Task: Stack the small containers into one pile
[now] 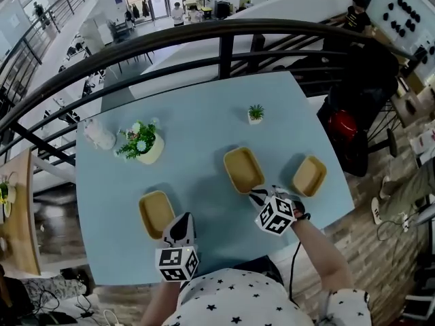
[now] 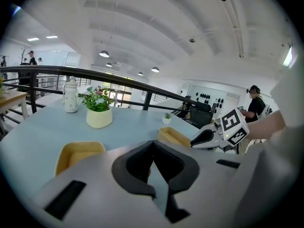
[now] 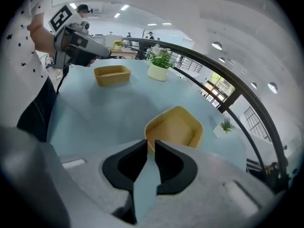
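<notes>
The three containers lie singly on the table (image 1: pixel 197 107), none stacked yet. The left container (image 1: pixel 156 212) is well to the left of the middle container (image 1: pixel 243 170) and nearer us, and the right container (image 1: pixel 309 175) is just to its right.

We judge the main risk to be at the middle container's near corner. The right gripper (image 3: pixel 150 144) sits right at that rim with its jaws pressed almost together and holding nothing (only table blue shows through the slit). We cannot tell whether the tips touch the rim. Driven forward like this, they would likely shove the light container across the smooth table instead of taking it. The jaws must spread first, with one tip inside the wall and one outside. A thin pinch on a single corner could also let the container swing or slip when lifted, and a tilted container may jam rather than nest.

The left gripper (image 2: pixel 153 144) is well left of the middle container and nearer us, just beside the left container. Its jaws meet tip to tip and it is empty too. The pot (image 1: pixel 151 149) stands beyond and left of the middle container, well apart, so a knock seems unlikely.
</notes>
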